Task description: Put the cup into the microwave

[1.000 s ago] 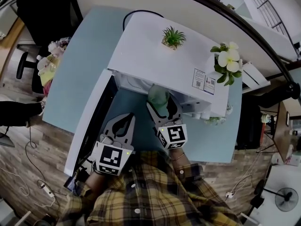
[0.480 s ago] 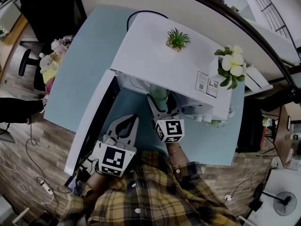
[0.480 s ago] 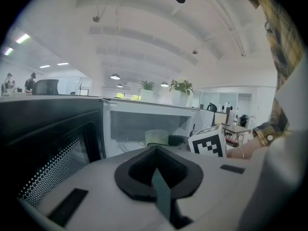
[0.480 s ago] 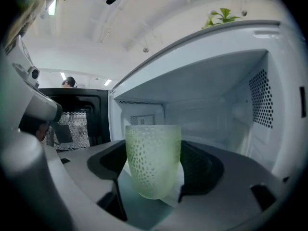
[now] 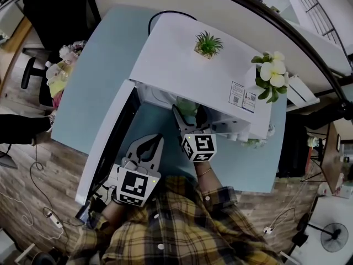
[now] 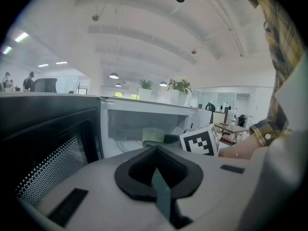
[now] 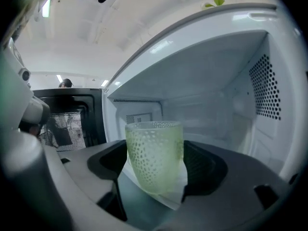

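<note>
A pale green dimpled cup point(image 7: 154, 158) stands upright between the jaws of my right gripper point(image 7: 156, 177), which is shut on it. In the head view the cup point(image 5: 188, 109) is at the mouth of the white microwave point(image 5: 204, 70), half under its top edge, with the right gripper point(image 5: 188, 120) reaching in. The microwave cavity point(image 7: 202, 109) fills the right gripper view. My left gripper point(image 5: 150, 148) hangs in front of the open microwave door point(image 5: 107, 142), its jaws together and holding nothing. The left gripper view shows the cup point(image 6: 153, 134) beside the right gripper's marker cube point(image 6: 201, 140).
On the microwave's top stand a small green plant point(image 5: 207, 44) and a white flower point(image 5: 270, 73). The microwave sits on a light blue table point(image 5: 94, 76). The open door point(image 6: 48, 143) stands left of the left gripper. An office chair point(image 5: 55, 10) is at the far left.
My right gripper has carried the cup forward, from in front of the microwave to its opening. The left gripper has hardly moved.
</note>
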The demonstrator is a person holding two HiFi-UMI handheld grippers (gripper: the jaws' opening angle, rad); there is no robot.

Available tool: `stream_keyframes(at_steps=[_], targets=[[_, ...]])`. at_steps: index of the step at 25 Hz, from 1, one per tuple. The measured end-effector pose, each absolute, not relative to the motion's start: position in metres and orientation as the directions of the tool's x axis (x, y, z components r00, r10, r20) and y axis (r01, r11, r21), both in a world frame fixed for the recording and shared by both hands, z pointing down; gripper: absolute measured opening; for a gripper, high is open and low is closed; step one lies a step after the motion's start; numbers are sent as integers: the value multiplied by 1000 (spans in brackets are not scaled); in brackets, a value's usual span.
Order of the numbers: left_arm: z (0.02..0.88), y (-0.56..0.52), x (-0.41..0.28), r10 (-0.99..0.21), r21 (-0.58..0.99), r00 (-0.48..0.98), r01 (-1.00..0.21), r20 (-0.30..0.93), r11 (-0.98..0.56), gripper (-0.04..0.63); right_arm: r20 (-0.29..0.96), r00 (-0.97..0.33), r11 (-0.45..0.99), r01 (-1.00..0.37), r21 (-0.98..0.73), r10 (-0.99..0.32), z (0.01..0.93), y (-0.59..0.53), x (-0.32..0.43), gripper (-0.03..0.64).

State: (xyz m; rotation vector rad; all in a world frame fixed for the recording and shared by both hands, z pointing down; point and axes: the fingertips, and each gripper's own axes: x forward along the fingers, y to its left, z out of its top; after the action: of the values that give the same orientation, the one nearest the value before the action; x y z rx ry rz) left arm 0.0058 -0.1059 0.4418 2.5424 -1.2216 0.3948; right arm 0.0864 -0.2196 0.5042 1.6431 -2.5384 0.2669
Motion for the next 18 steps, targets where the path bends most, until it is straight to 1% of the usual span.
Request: stream_keyframes(at_steps=[8,15,18], targets=[[442,-103,10,-699,145,613,-780,368,-608,-11,197,-411,404,-911,-78,-890,508,-209,88,350],[444,-105,8,-701,143,611,-782,368,-606,-11,191,-366,370,-929,-18,-911,507,-196,97,348],[444,-106,7,-702,144,610,-783,367,-605,-11,196,-355,363,-932,2,-914,508,-192,100,298]])
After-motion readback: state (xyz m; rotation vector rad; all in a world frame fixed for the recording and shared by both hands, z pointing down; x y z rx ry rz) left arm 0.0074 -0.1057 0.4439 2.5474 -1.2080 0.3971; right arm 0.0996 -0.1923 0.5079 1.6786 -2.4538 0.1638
